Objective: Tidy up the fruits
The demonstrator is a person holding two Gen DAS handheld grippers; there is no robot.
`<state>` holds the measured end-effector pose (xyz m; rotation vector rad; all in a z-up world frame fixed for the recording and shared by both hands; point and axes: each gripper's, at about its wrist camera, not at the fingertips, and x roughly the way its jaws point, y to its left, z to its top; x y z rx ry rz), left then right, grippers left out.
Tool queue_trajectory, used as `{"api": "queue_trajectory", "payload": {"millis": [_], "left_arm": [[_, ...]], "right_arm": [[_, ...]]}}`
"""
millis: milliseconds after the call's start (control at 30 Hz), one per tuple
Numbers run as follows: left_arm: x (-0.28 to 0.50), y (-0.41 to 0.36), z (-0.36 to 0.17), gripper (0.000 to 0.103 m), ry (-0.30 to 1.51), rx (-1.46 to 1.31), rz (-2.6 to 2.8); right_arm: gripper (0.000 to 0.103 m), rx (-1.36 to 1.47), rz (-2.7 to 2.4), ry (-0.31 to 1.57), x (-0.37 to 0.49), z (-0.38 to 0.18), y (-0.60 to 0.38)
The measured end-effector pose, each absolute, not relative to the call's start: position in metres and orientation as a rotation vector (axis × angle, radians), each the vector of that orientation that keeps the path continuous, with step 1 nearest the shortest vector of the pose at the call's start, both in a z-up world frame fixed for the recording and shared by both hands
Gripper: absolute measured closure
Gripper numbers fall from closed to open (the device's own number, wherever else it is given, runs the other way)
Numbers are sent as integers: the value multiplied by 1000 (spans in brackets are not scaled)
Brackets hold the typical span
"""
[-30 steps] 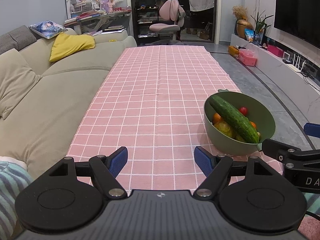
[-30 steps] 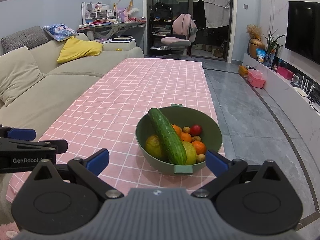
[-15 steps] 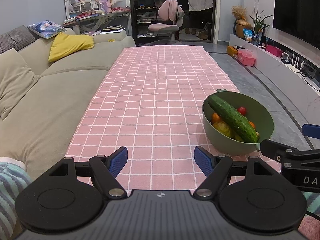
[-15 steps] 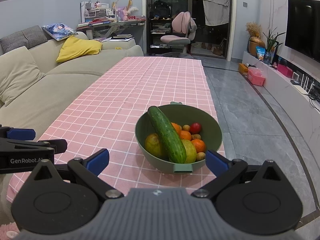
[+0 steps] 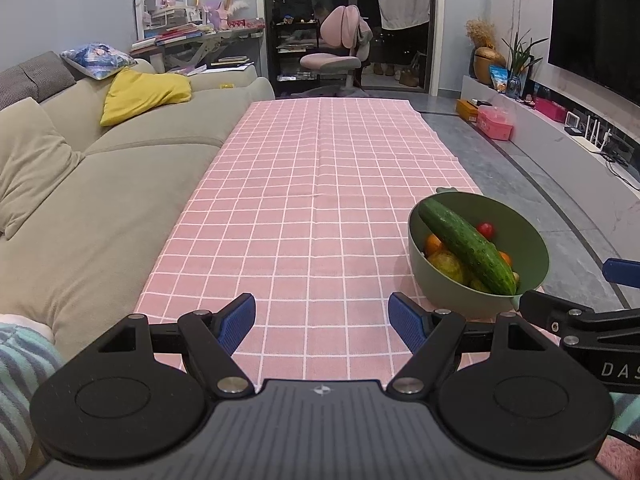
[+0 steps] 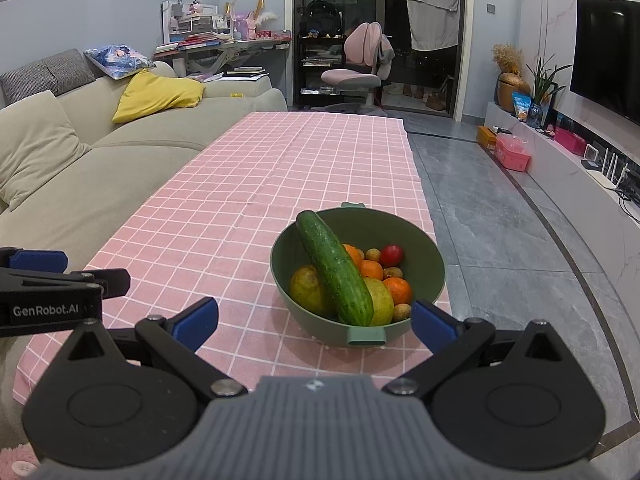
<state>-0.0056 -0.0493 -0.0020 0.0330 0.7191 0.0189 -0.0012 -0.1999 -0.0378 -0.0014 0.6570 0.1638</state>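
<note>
I've got the green bowl point(image 6: 424, 256) dead ahead of my right claw point(image 6: 315, 319), sitting on the pink checked worktop point(image 6: 224, 216) near its right edge, and that claw is spread wide with nothing between its blue pads, the bowl's near handle just beyond them. A long cucumber point(image 6: 334, 267) lies slantwise across the bowl, its far end propped on the rim, its near end down over a yellow-green fruit point(image 6: 382, 300). Left of the cucumber there's a yellow fruit point(image 6: 306, 288); right of it oranges point(image 6: 398, 290), a red tomato point(image 6: 391, 255) and a few small brown fruits point(image 6: 401, 312). From my left claw point(image 5: 322, 319), also wide and empty, the bowl point(image 5: 532, 240) sits off to the right, and the cucumber point(image 5: 466, 246) hides most of the fruit. That claw hangs over bare cloth left of the bowl. The beige sofa point(image 5: 100, 184) runs along the worktop's far side from the bowl.
</note>
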Motion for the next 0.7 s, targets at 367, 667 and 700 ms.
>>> {"api": "queue_trajectory", "payload": {"millis": [367, 667, 700], "left_arm": [[-7, -51, 0, 14, 700, 59, 34], [-7, -47, 1, 14, 700, 53, 51], [-7, -47, 1, 14, 698, 52, 52]], "right_arm": [[4, 4, 161, 666, 1, -42, -199], [4, 3, 164, 670, 0, -42, -198], [4, 4, 163, 670, 0, -42, -199]]}}
